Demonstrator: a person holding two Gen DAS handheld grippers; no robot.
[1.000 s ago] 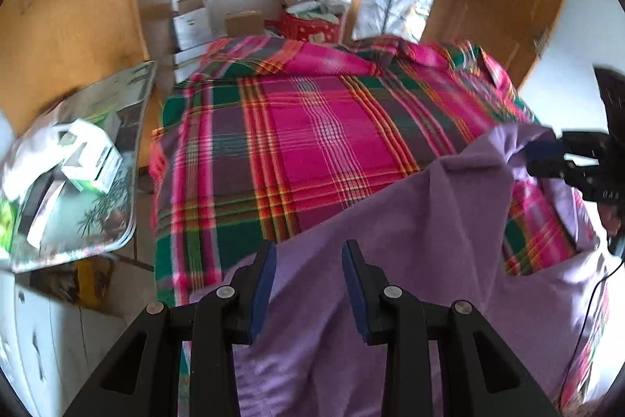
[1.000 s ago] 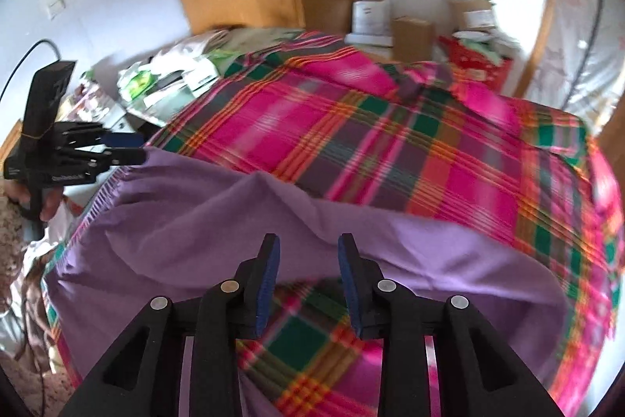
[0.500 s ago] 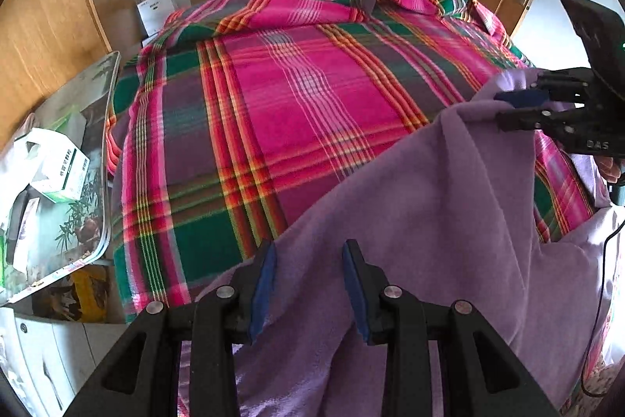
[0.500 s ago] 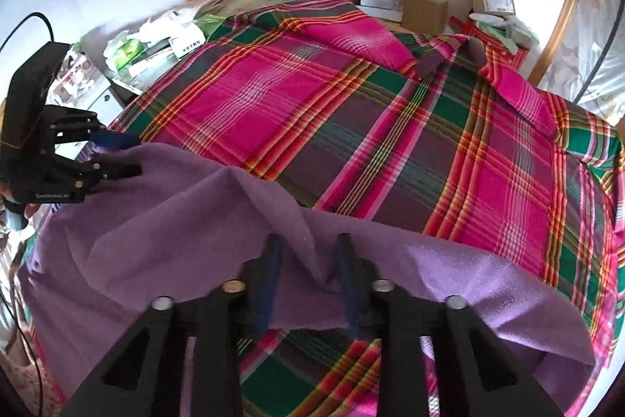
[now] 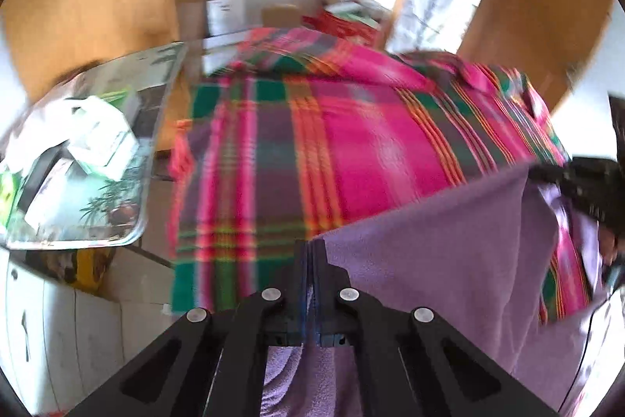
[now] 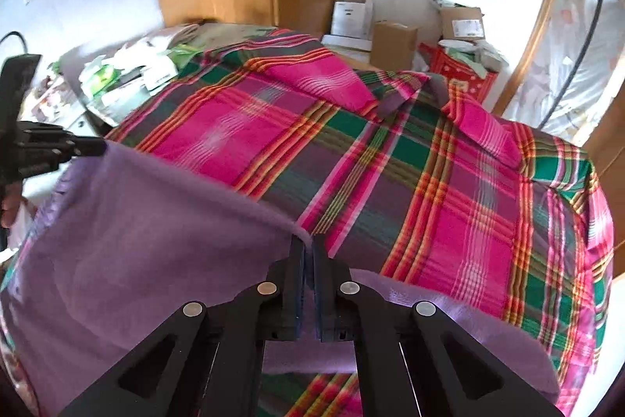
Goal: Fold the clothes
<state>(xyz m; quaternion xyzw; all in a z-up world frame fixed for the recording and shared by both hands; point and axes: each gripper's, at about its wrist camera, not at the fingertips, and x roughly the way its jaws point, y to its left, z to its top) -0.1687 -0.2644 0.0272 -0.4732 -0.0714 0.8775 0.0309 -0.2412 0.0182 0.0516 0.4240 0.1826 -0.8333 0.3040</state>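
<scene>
Left gripper (image 5: 311, 253) and right gripper (image 6: 308, 248) each pinch a top corner of a purple cloth (image 6: 148, 221), lifted above a plaid bed (image 6: 390, 159).

Bed (image 6: 429, 190) covered edge to edge by a plaid blanket (image 5: 351, 143), pink/green/purple with orange stripes; it hangs over the left edge. Blanket bunches into ridged folds near the far edge (image 6: 468, 116). Purple garment (image 6: 136, 241) sits on the blanket at the near edge, its top hem raised off the surface, lower part draping over the near side; a strip of plaid shows under it at near centre. Rest of the blanket surface is bare plaid. Left wrist view is motion-blurred.
</scene>
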